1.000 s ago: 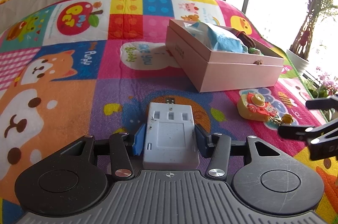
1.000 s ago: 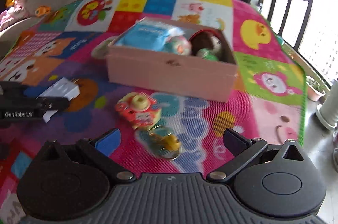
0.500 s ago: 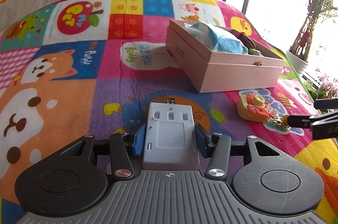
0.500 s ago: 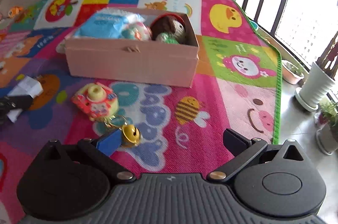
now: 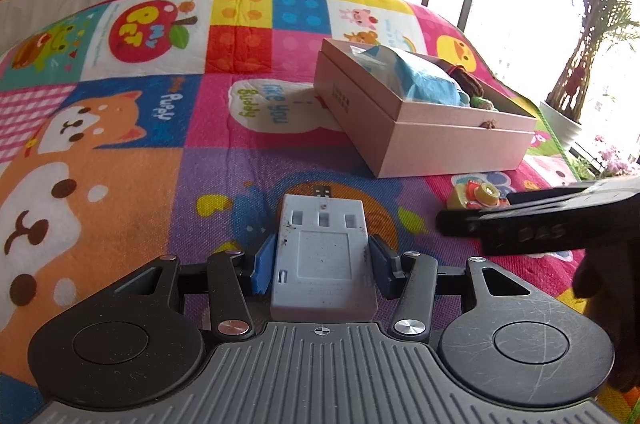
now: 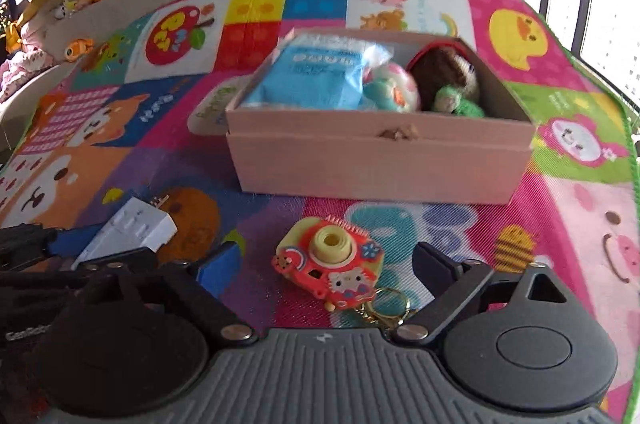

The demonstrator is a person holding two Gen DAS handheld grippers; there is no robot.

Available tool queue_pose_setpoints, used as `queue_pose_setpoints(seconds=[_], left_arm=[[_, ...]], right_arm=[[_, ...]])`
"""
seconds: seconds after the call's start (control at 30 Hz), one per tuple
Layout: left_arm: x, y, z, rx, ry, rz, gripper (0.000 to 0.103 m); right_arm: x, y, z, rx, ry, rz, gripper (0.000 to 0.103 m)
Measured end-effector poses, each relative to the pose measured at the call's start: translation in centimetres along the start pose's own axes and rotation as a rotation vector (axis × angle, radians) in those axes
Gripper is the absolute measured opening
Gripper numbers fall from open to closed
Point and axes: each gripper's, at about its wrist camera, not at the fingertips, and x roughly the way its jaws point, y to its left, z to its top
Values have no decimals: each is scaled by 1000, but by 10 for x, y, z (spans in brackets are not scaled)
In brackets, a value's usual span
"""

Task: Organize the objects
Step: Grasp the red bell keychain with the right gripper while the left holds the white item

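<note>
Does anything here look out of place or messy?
Two things lie outside the pink box: a toy camera keychain loose on the play mat, and a speckled, grubby white charger between the left gripper's fingers.

In the right wrist view, the open pink cardboard box [image 6: 380, 160] blocks the middle of the frame, already packed with a blue plastic pack [image 6: 316, 76] and plush toys [image 6: 444, 76]. Bare patterned play mat [image 6: 580, 224] lies open at lower right. The white plastic adapter [image 6: 128, 232] crowds the lower left.
</note>
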Motion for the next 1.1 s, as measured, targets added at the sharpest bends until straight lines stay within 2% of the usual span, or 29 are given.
queue_pose_setpoints(seconds=[0.07, 0.13, 0.2, 0.4, 0.6, 0.73, 0.93, 1.03, 1.1], left_arm=[[0, 0, 0, -6, -1, -1, 54], [0, 0, 0, -9, -2, -2, 54], [0, 0, 0, -8, -2, -1, 54], [0, 0, -1, -6, -2, -1, 54], [0, -2, -1, 11, 1, 14, 54], [0, -9, -2, 40, 4, 41, 54], [-1, -18, -1, 64, 18, 85, 53], [-3, -17, 8, 22, 53, 60, 53], [-10, -18, 28, 0, 33, 21, 53]], right_arm=[[-1, 5, -3, -23, -10, -20, 85], [-4, 9, -4, -47, -14, -17, 76], [-9, 12, -5, -73, -12, -1, 58], [-18, 16, -10, -107, 1, 11, 58], [-50, -4, -16, -80, -22, 18, 58], [-94, -26, -10, -41, -112, 32, 58], [-156, -64, 6, 23, -299, 52, 58], [-169, -80, 12, 44, -353, 58, 58], [-171, -89, 15, 48, -381, 49, 58]])
